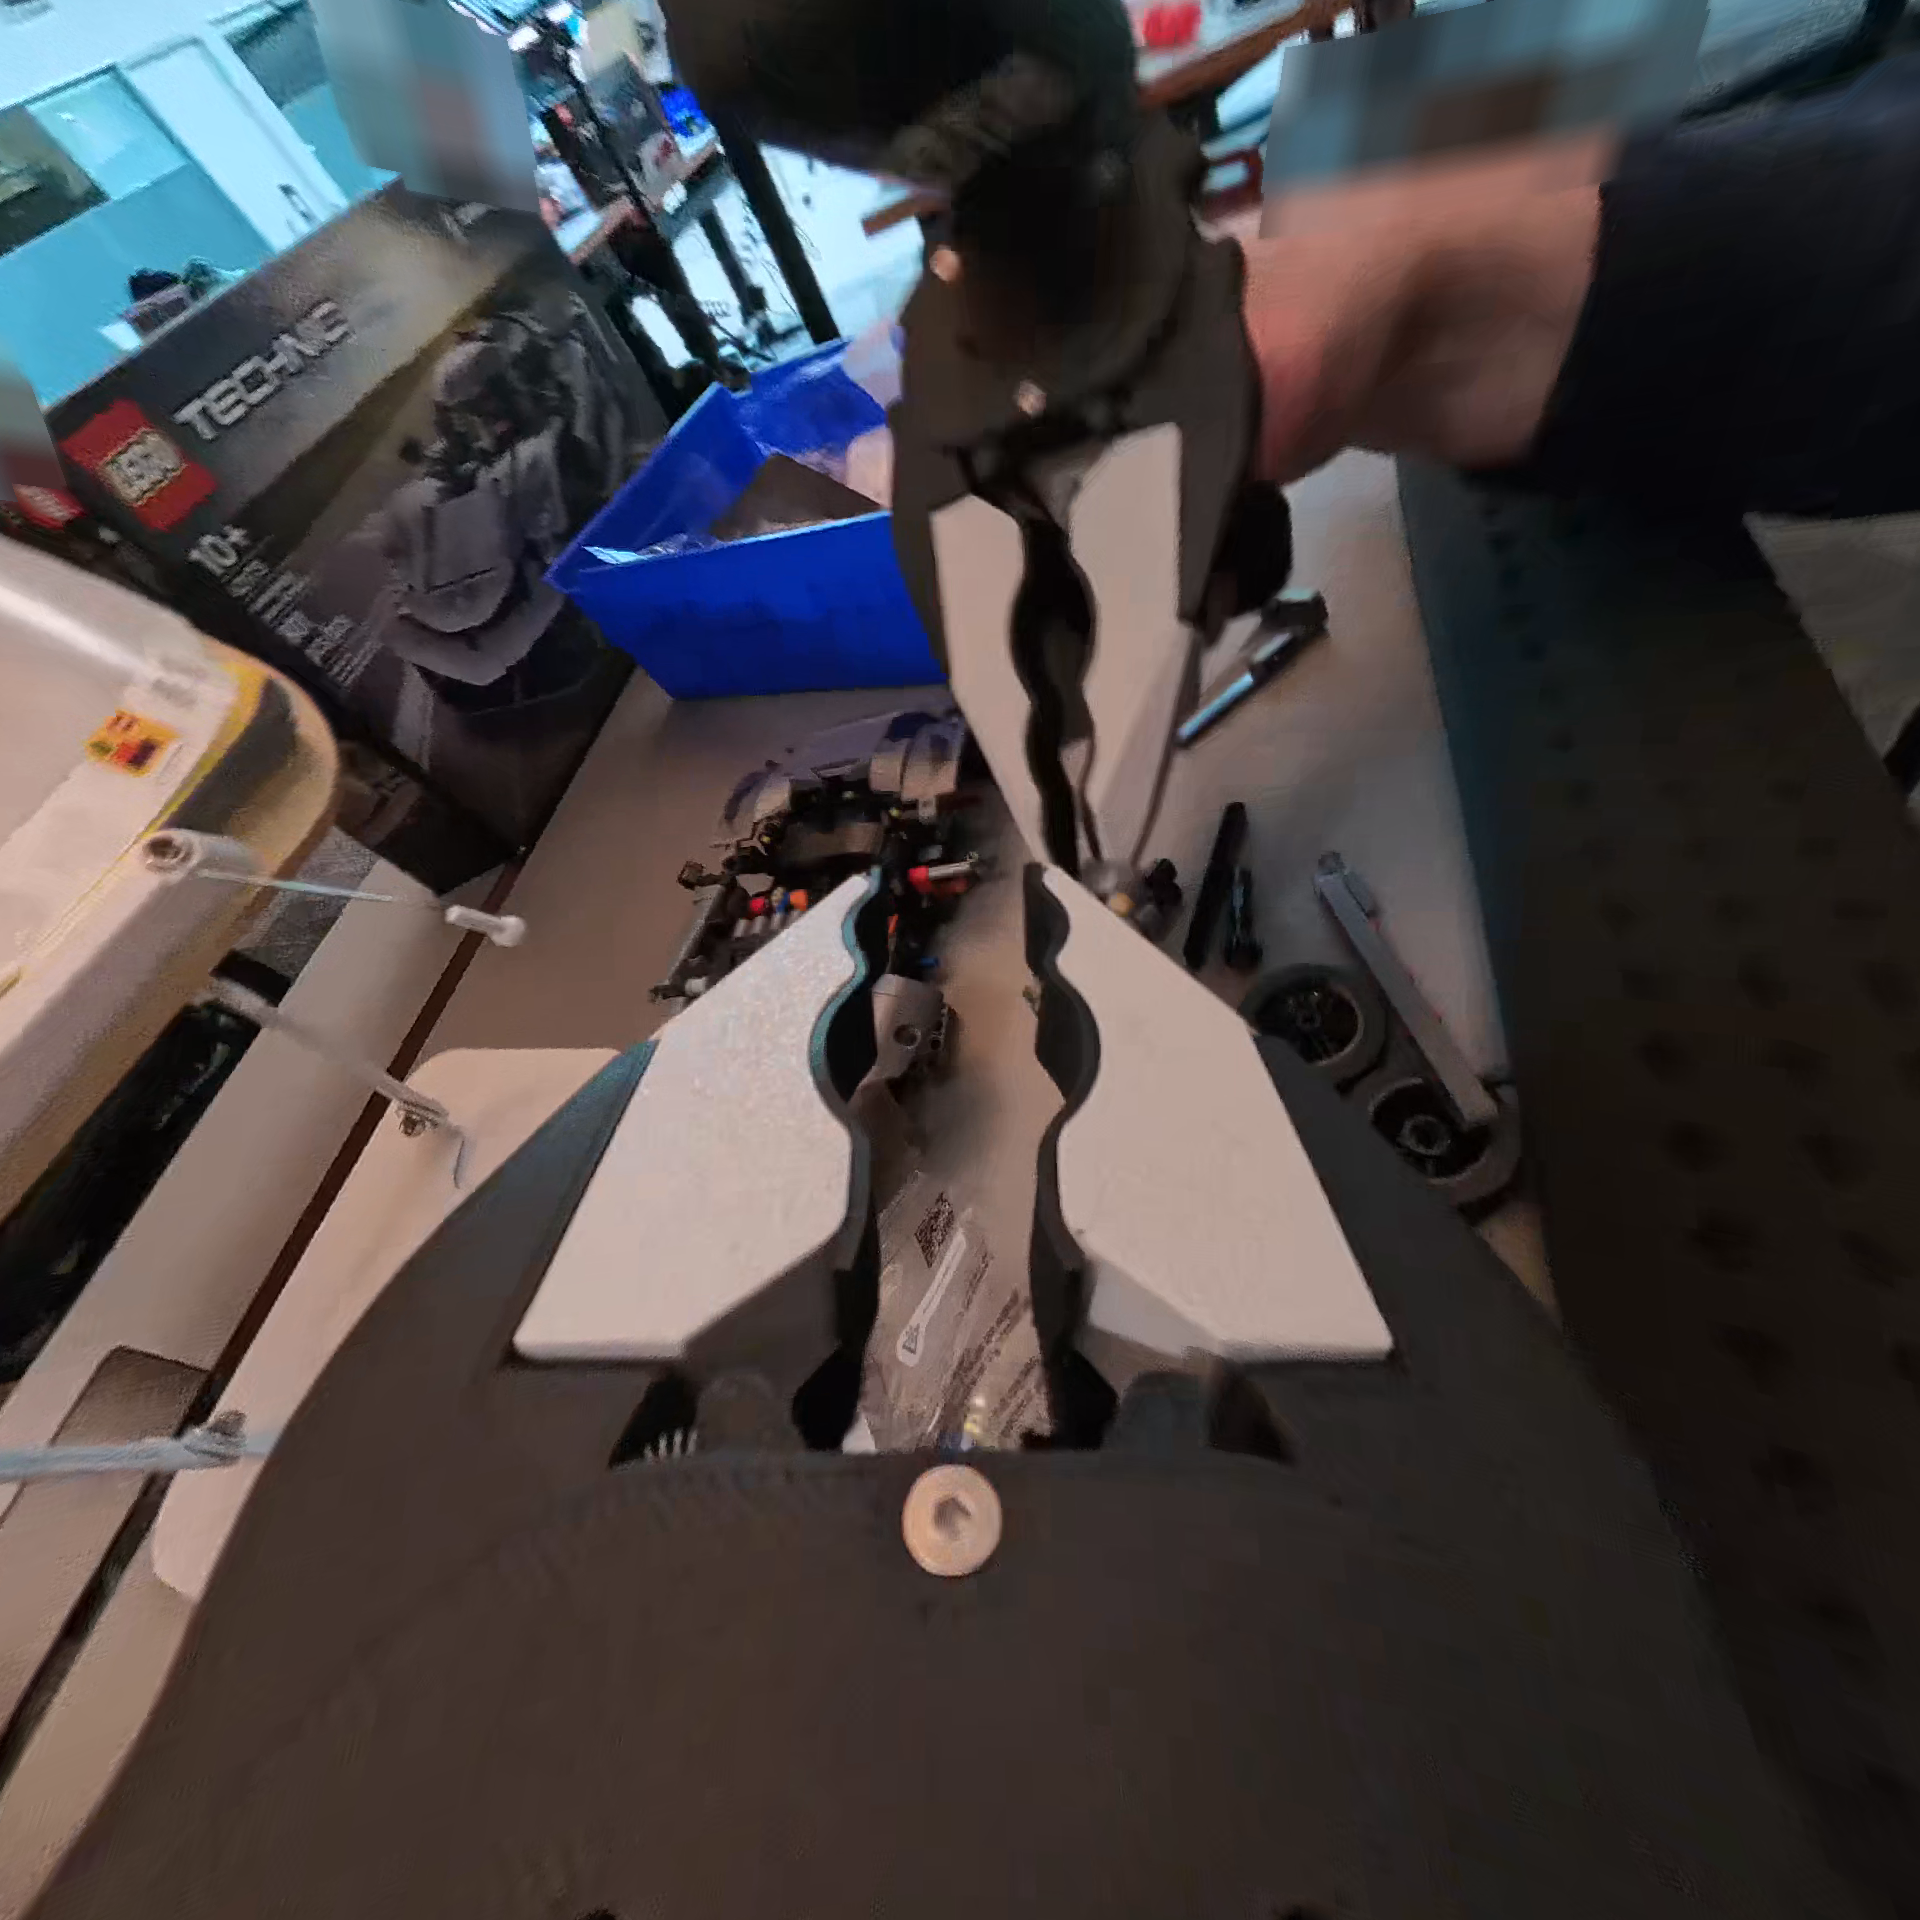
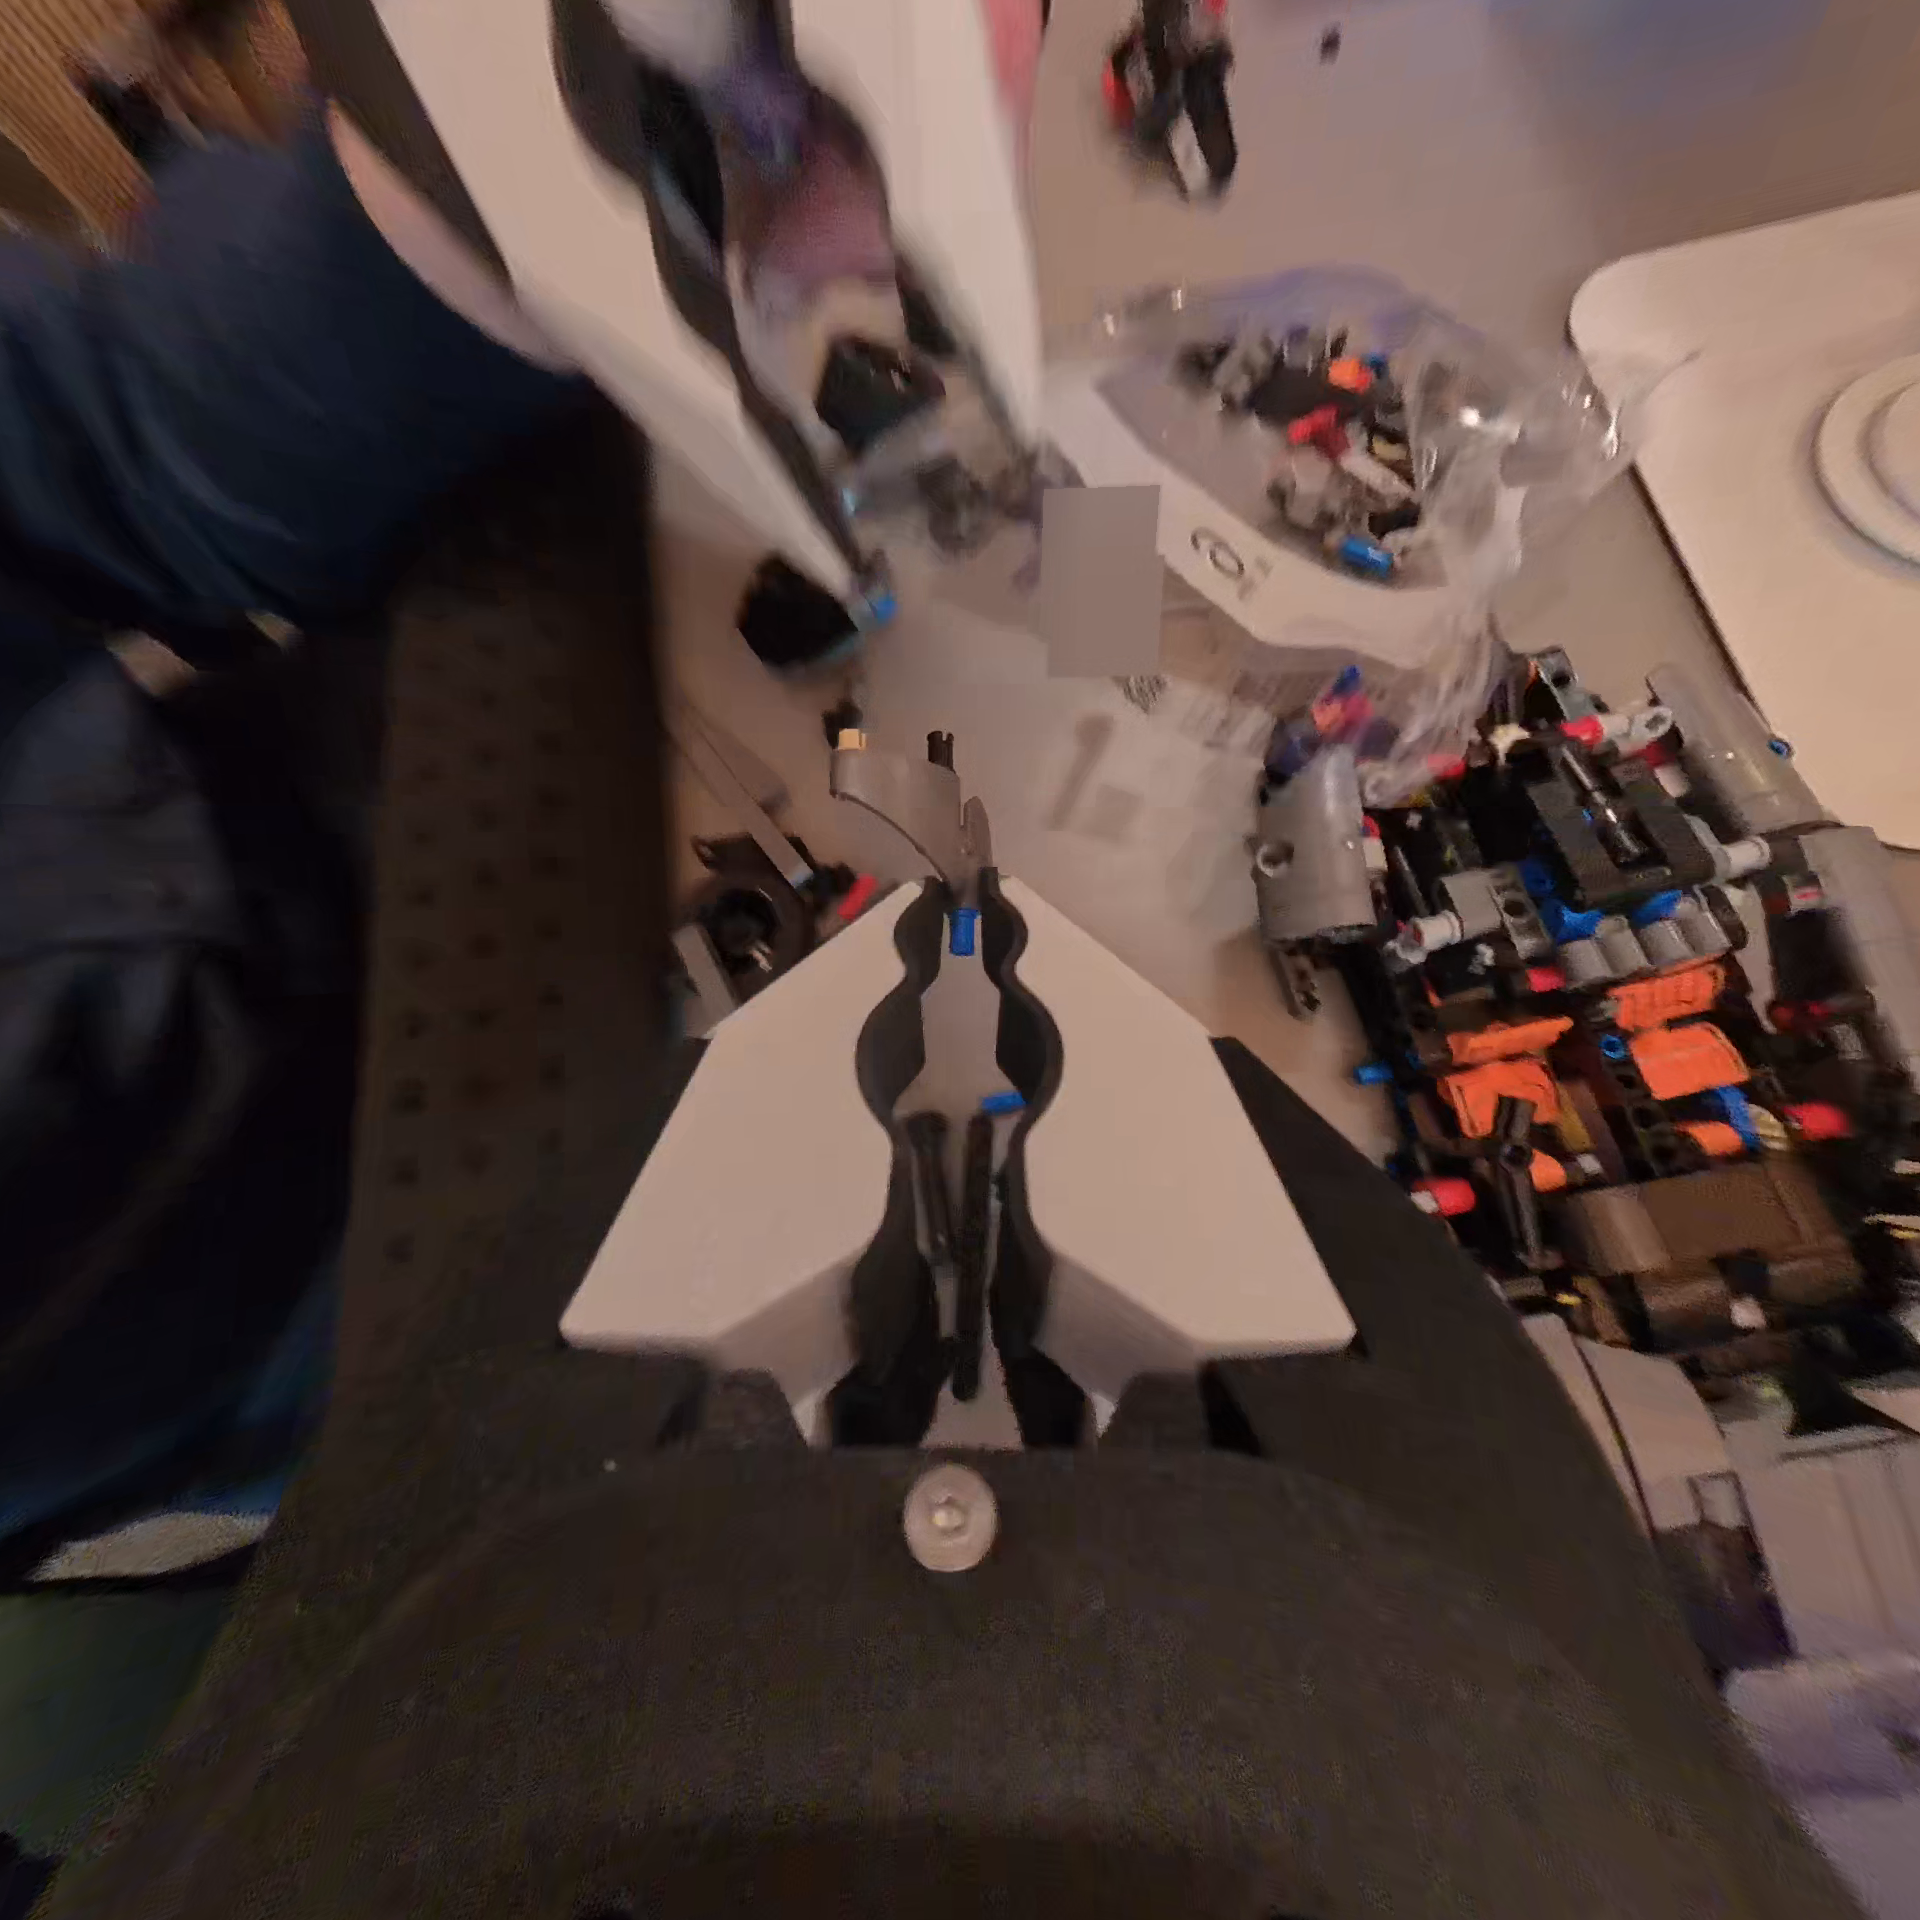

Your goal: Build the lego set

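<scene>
The partly built Lego model (image 2: 1621,987), black and grey with orange and blue parts, lies on the table at the right of the right wrist view. It also shows in the left wrist view (image 1: 831,831). My right gripper (image 2: 961,896) is shut on a grey curved panel piece (image 2: 894,805). The piece sticks out past the tips, with a blue pin (image 2: 964,928) between the fingers. My left gripper (image 1: 956,894) is open just above the near end of the model, with nothing pressed between its pads. The right gripper (image 1: 1086,868) points down at the table just beyond it.
A blue bin (image 1: 748,592) and the Lego box (image 1: 343,488) stand at the back. Two wheels (image 1: 1311,1023), black axles (image 1: 1216,894) and a grey beam (image 1: 1392,997) lie to the right. A clear bag of parts (image 2: 1340,457) lies beyond the model. A person's dark sleeve (image 2: 208,416) is at the left. The left gripper's tips are roughly 6 cm from the right gripper's.
</scene>
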{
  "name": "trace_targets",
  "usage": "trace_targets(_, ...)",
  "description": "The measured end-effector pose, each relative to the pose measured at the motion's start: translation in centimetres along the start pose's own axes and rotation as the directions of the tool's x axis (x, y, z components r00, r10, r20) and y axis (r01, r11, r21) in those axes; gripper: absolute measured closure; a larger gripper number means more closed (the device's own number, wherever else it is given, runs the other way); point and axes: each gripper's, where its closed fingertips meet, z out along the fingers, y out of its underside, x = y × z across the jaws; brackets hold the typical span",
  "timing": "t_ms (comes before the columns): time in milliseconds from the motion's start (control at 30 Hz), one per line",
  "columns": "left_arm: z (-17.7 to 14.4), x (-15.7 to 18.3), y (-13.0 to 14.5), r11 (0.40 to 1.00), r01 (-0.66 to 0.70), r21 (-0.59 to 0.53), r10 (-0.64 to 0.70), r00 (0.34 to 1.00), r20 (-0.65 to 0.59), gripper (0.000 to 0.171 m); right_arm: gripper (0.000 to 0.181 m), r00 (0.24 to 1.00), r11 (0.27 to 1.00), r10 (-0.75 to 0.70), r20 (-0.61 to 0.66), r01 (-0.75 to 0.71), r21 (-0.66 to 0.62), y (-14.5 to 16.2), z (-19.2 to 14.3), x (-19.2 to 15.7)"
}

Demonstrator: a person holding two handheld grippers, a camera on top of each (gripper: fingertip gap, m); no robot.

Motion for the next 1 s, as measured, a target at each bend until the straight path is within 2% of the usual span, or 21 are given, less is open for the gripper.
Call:
trace_targets(100, 1.0, 1.3, 0.3, 0.997, -0.067, -0.035, 0.066, 0.997, -0.036, 0.146, 0.176, 0.997, 0.996, 0.025, 0.066, -0.031, 0.087, -1.4, -1.0, -0.8)
trace_targets(167, 1.2, 1.7, 0.2, 0.989, -0.143, -0.043, 0.142, 0.990, -0.021, 0.154, 0.177, 0.995, 0.993, 0.020, 0.096, -0.032, 0.117, -1.9, -1.4, -1.4)
trace_targets(233, 1.4, 2.4, -0.2, 0.986, -0.162, -0.027, 0.160, 0.986, -0.047, 0.164, 0.177, 0.993, 0.989, 0.016, 0.116, -0.033, 0.142, -2.4, -1.7, -1.7)
trace_targets(300, 1.4, 2.4, -0.4, 0.982, -0.189, -0.025, 0.189, 0.982, -0.031, 0.167, 0.177, 0.992, 0.987, 0.019, 0.122, -0.038, 0.158, -2.7, -2.0, -1.8)
trace_targets(400, 1.1, 2.2, -0.7, 0.987, -0.163, 0.000, 0.162, 0.986, -0.030, 0.167, 0.175, 0.995, 0.981, -0.011, 0.095, -0.007, 0.195, -3.4, -2.3, -1.9)
trace_targets(433, 1.0, 2.1, -0.9, 0.987, -0.160, 0.008, 0.160, 0.987, -0.023, 0.167, 0.170, 0.996, 0.977, -0.034, 0.080, 0.017, 0.212, -3.7, -2.3, -2.0)
trace_targets(533, 0.8, 2.1, -1.4, 0.995, -0.087, 0.043, 0.090, 0.994, -0.055, 0.168, 0.165, 0.995, 0.970, -0.096, 0.027, 0.088, 0.227, -4.4, -2.1, -2.3)
trace_targets(633, 0.8, 2.2, -1.5, 0.998, 0.005, 0.063, 0.001, 0.994, -0.106, 0.168, 0.175, 0.994, 0.960, -0.114, 0.000, 0.110, 0.256, -4.9, -2.1, -2.4)
trace_targets(733, 0.7, 1.9, -1.7, 0.994, 0.061, 0.090, -0.049, 0.991, -0.122, 0.167, 0.176, 0.997, 0.952, -0.054, 0.048, 0.037, 0.303, -5.4, -2.4, -2.4)
trace_targets(833, 0.4, 1.6, -2.0, 0.993, 0.051, 0.108, -0.040, 0.994, -0.102, 0.167, 0.176, 0.996, 0.941, -0.014, 0.091, -0.017, 0.337, -5.6, -2.8, -2.4)
trace_targets(1000, 0.1, 1.5, -2.4, 0.988, 0.068, 0.140, -0.053, 0.993, -0.106, 0.167, 0.176, 0.994, 0.945, 0.004, 0.107, -0.039, 0.326, -5.4, -2.9, -2.3)
